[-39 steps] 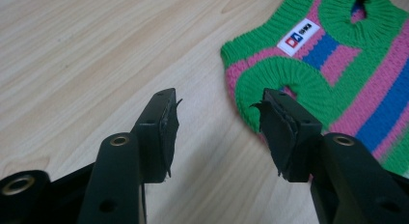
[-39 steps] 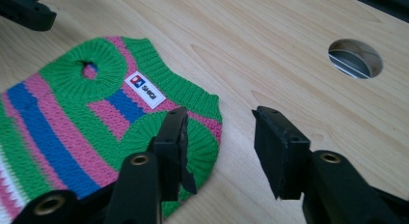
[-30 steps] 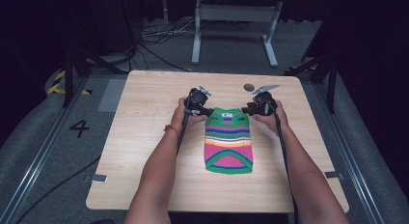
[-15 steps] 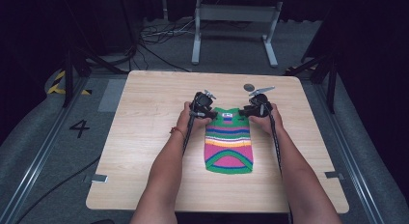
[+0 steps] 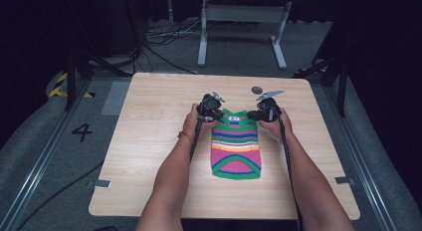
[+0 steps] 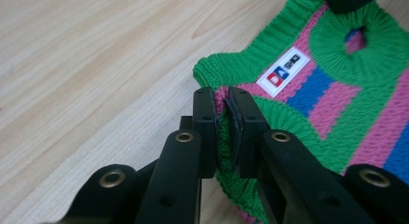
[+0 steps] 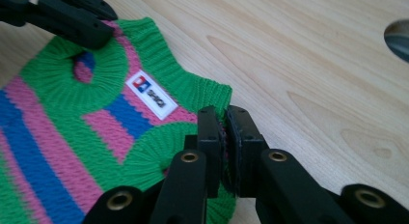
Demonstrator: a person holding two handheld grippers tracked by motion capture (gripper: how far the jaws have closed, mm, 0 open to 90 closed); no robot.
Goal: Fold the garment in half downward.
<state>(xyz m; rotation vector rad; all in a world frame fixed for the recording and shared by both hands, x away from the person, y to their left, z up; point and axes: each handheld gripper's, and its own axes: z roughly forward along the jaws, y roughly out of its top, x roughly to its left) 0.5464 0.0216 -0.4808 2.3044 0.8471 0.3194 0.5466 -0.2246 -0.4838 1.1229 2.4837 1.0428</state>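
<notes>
Sweater (image 5: 236, 144) lies flat on table (image 5: 149, 141); white neck label (image 6: 283, 71), lettering too small to read. Long axis runs from the grippers back toward the person, neck end at the jaws. Left gripper (image 6: 221, 108) and right gripper (image 7: 224, 127) have just closed, each pinching a shoulder corner. Bare wood beyond both.

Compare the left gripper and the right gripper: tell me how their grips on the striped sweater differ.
The left gripper pinches the striped sweater at its far left shoulder corner, the right gripper at its far right one. In the high view the right gripper carries a grey three-cornered plate that sticks out more plainly than the left's. Shared: both have just been closing, and each now has knit fabric squeezed between its pads, with the sweater flat on the table.
</notes>
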